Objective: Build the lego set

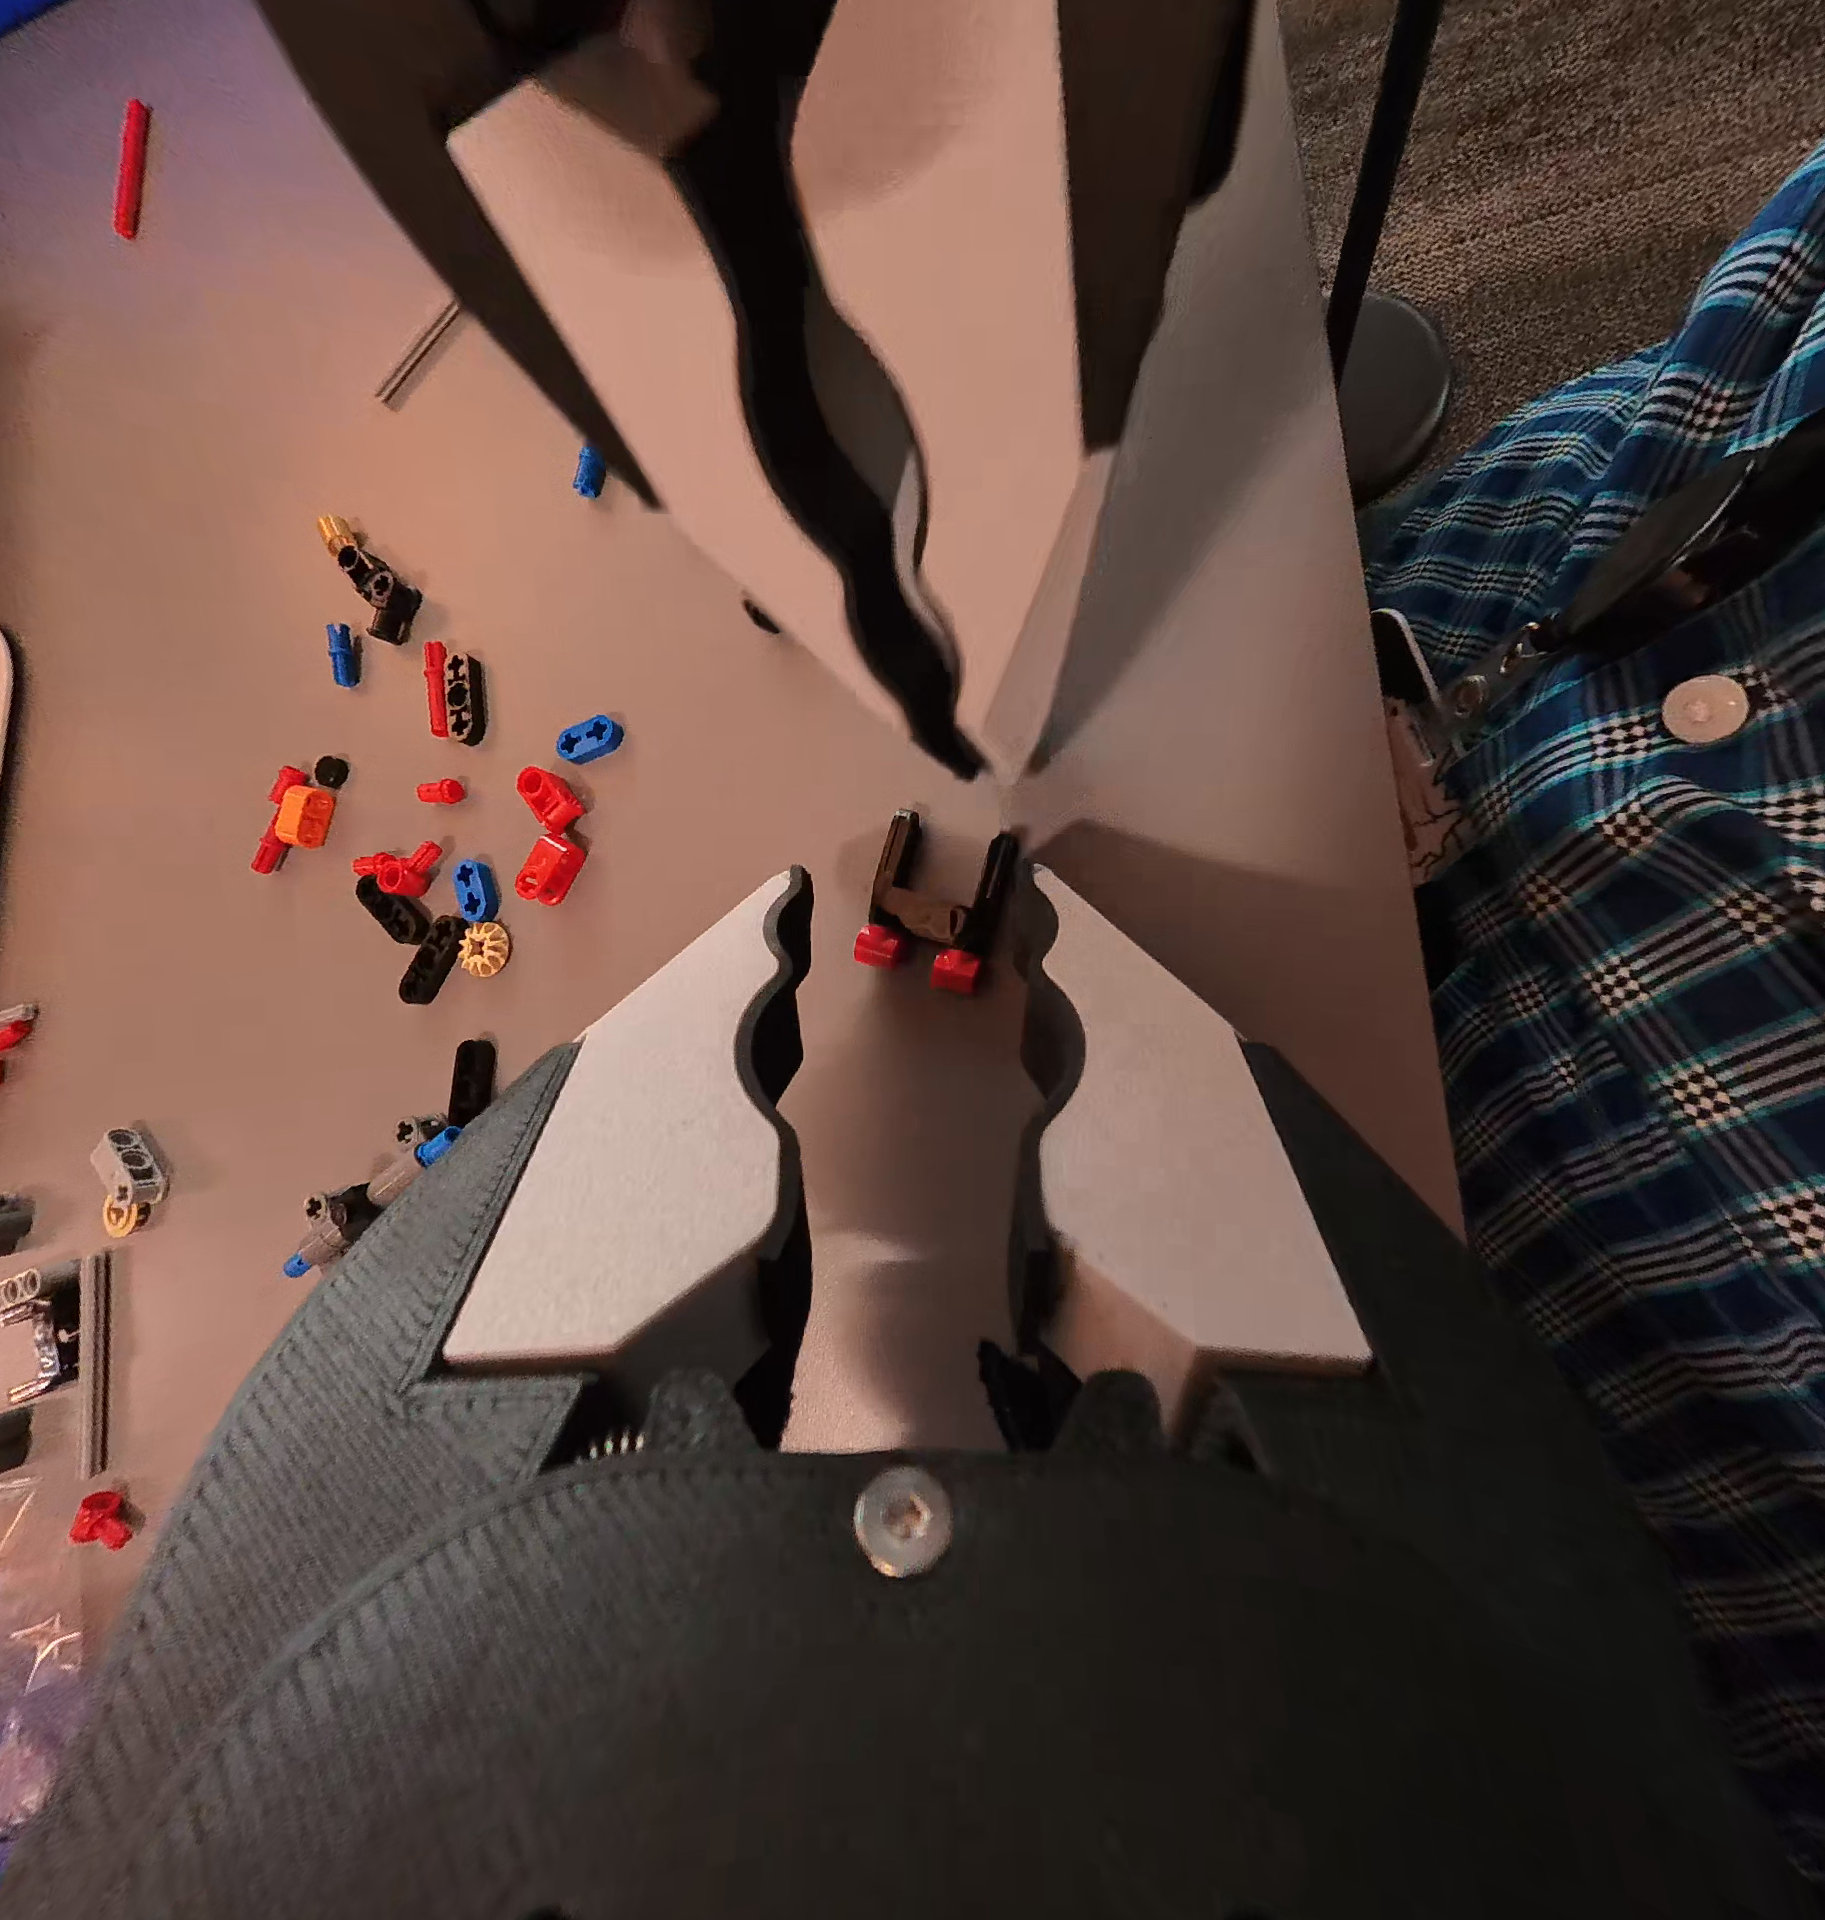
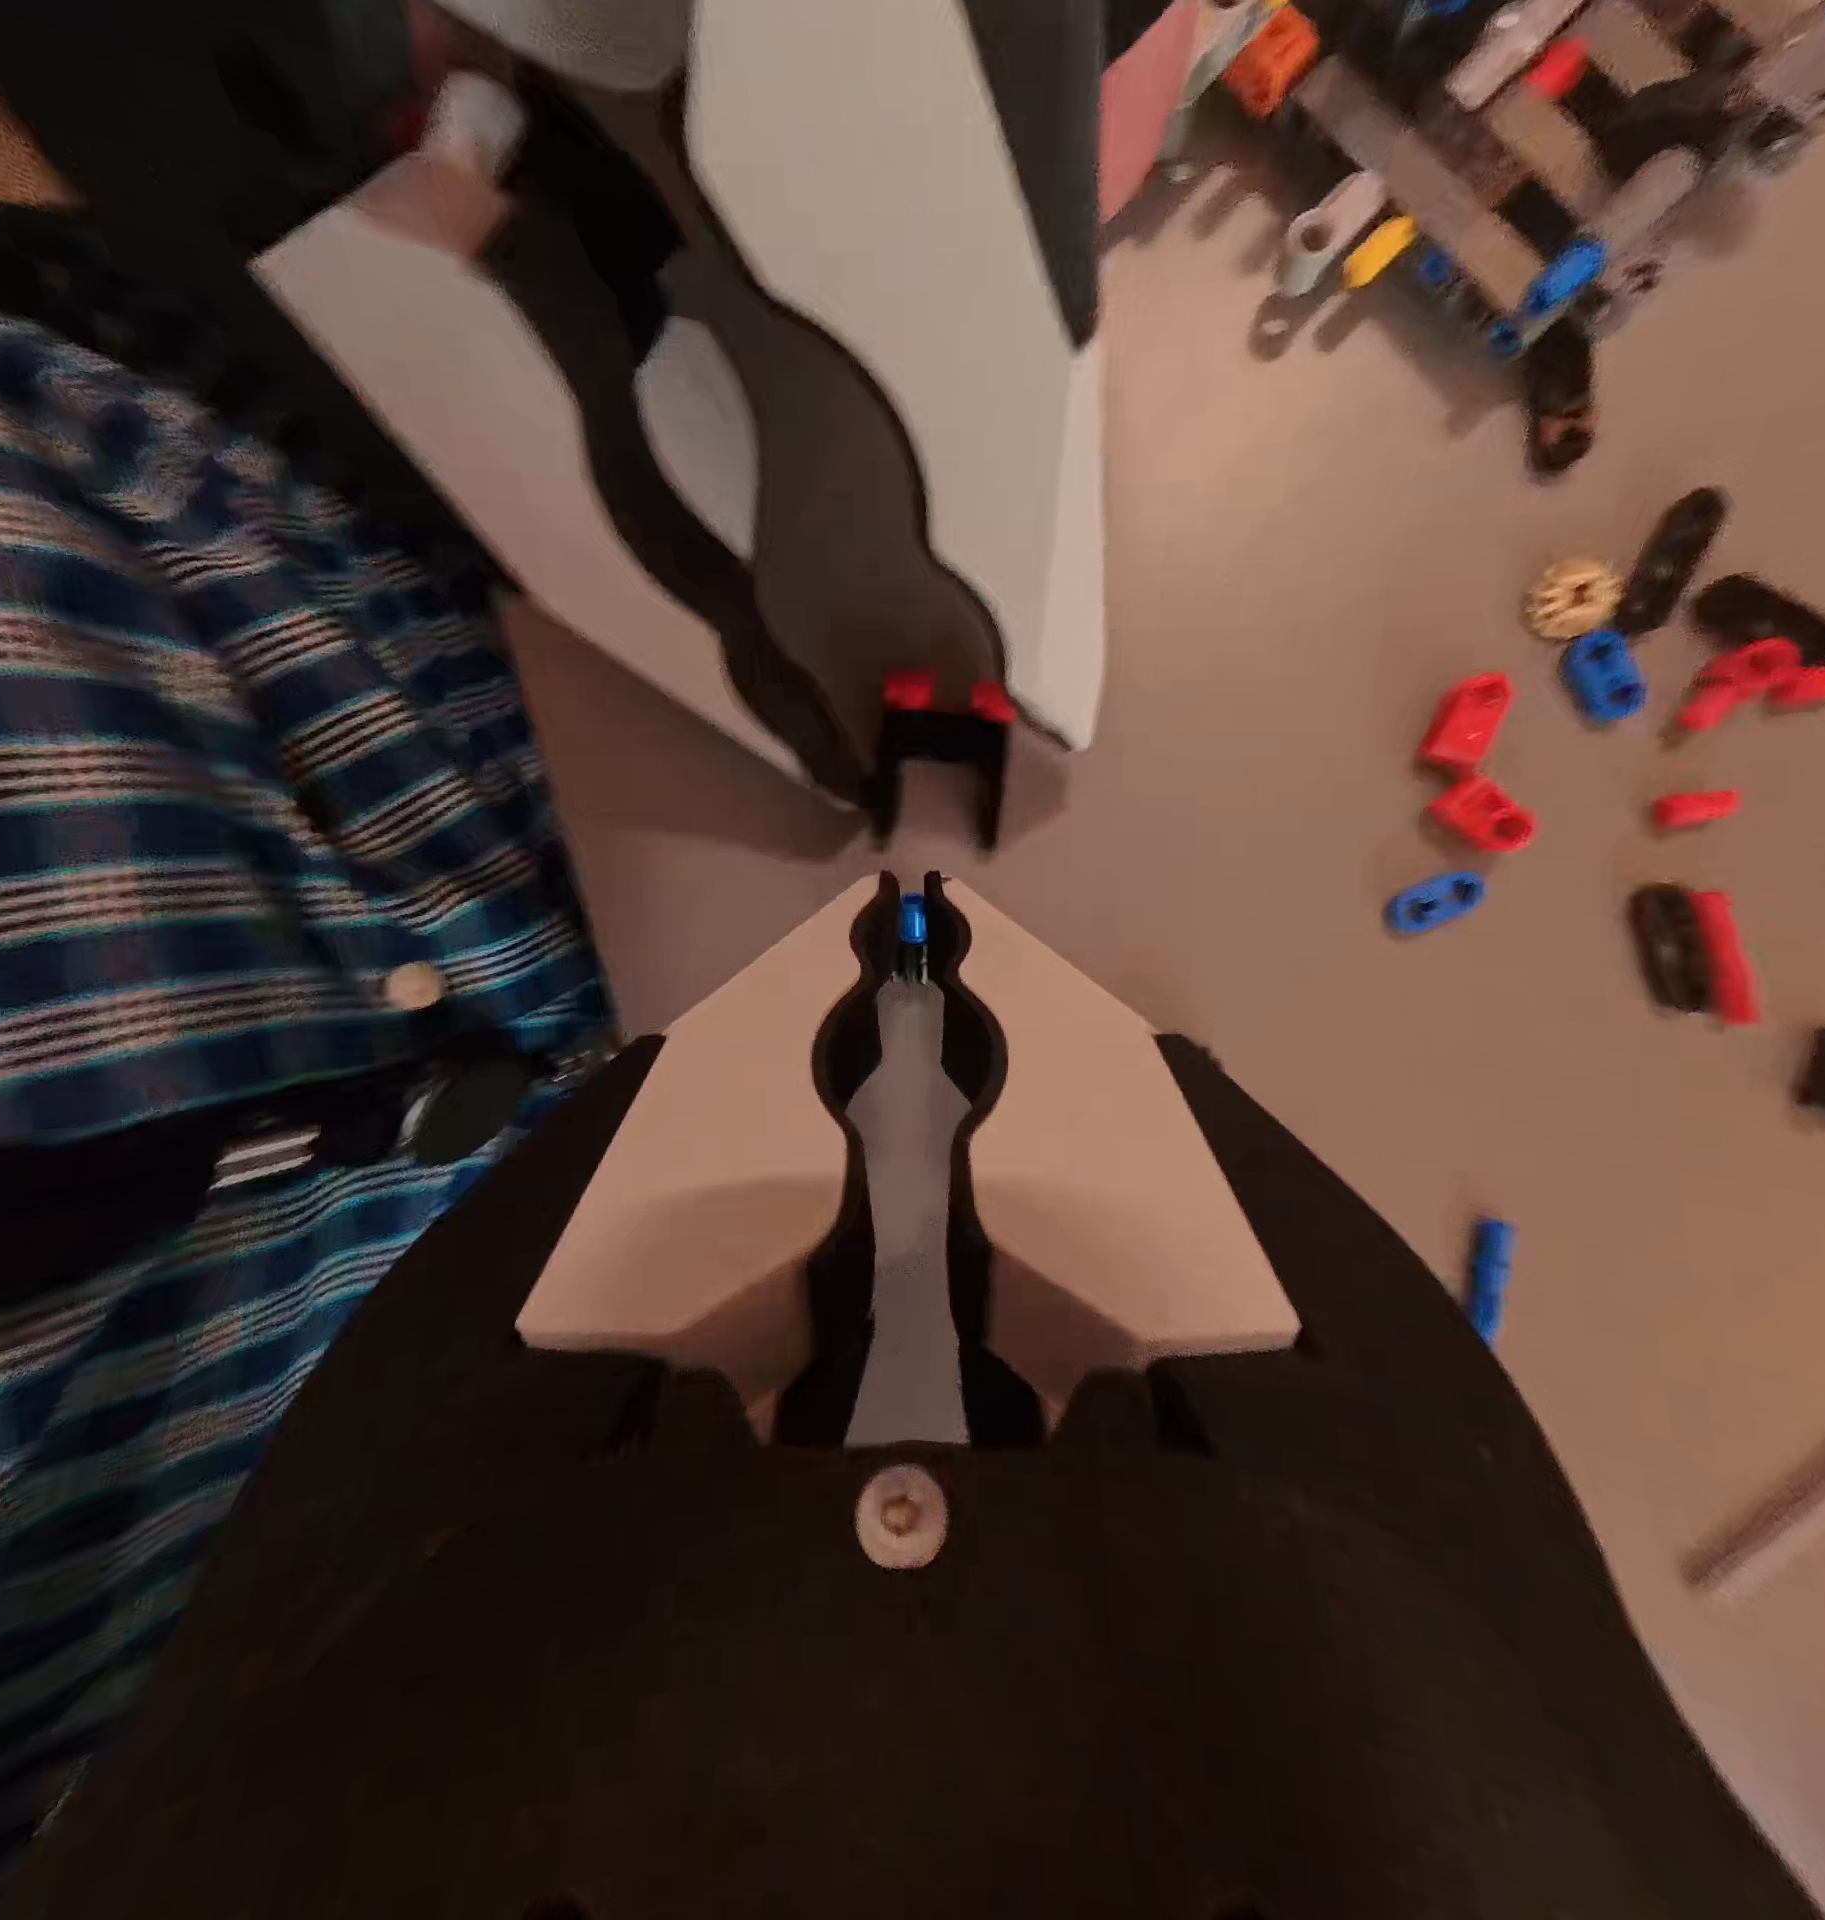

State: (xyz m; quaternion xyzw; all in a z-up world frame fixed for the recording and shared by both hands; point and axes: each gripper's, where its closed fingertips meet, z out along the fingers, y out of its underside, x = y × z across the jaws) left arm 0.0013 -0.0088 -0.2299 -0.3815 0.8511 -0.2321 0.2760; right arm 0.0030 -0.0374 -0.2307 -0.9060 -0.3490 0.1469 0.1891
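Note:
A small black U-shaped lego assembly (image 1: 929, 914) with two red pins at its base lies on the grey table (image 1: 212, 416), between the tips of my left gripper (image 1: 920, 883). The left gripper is open; its right fingertip (image 1: 1043, 894) is close against one black arm, and the left one stands apart. My right gripper (image 2: 910, 894) is shut on a small blue pin (image 2: 910, 920), which points at the open end of the assembly (image 2: 939, 758) a short way in front. In the left wrist view the right gripper (image 1: 965, 764) comes in from above.
Loose red, blue and black pieces (image 1: 440, 831) are scattered left of the assembly. A partly built grey model (image 2: 1510, 177) stands at the far right. A person in a plaid shirt (image 1: 1666, 935) is at the table edge. Plastic bags (image 1: 4, 1662) lie at lower left. The tips of both grippers are at nearly the same place.

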